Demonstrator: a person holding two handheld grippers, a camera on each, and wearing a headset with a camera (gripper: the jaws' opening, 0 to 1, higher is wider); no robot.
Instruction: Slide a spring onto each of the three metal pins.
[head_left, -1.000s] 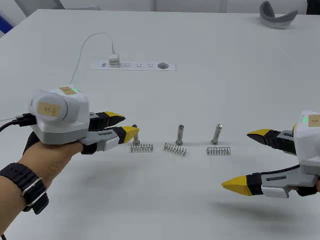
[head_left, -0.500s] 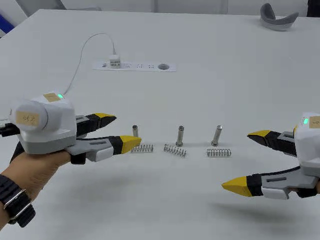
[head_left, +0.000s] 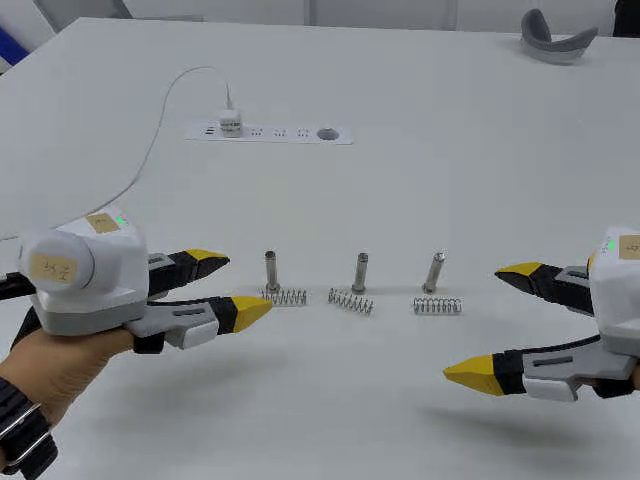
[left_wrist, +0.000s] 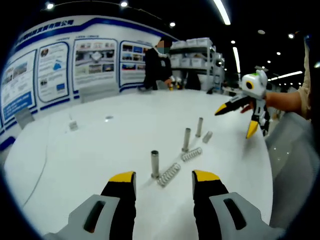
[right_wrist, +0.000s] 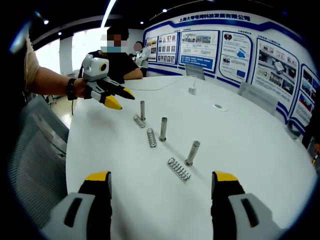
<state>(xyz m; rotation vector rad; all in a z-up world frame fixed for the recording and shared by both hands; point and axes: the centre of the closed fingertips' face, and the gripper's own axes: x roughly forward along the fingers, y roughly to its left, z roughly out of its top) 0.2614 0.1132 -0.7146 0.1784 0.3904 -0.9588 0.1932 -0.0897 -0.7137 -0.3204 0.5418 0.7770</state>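
Nearest the person, the left gripper (head_left: 246, 281) is held low over the white tabletop (head_left: 420, 190) at the left edge, in a hand (head_left: 55, 365). Its yellow-tipped jaws are apart with nothing between them and point right toward the row of parts. At the right edge, the right gripper (head_left: 472, 322) hangs above the tabletop. Its jaws are spread wider, also with nothing between them, and point left toward the same row.

Between the two grippers three coil springs lie on their sides on the tabletop: the left spring (head_left: 285, 296), the middle spring (head_left: 351, 299) and the right spring (head_left: 438, 304). Each lies just in front of the foot of a metal pin. The left pin (head_left: 271, 270), middle pin (head_left: 360, 271) and right pin (head_left: 433, 270) stand upright in a row just behind them. The left gripper's lower jaw tip is near the left spring but not touching it.

Farther back a white power strip (head_left: 270, 131) lies flat, with a white plug (head_left: 230, 123) in it. The plug's cable (head_left: 160, 110) curves off to the left. At the far right corner rests a curved grey band (head_left: 557, 34).
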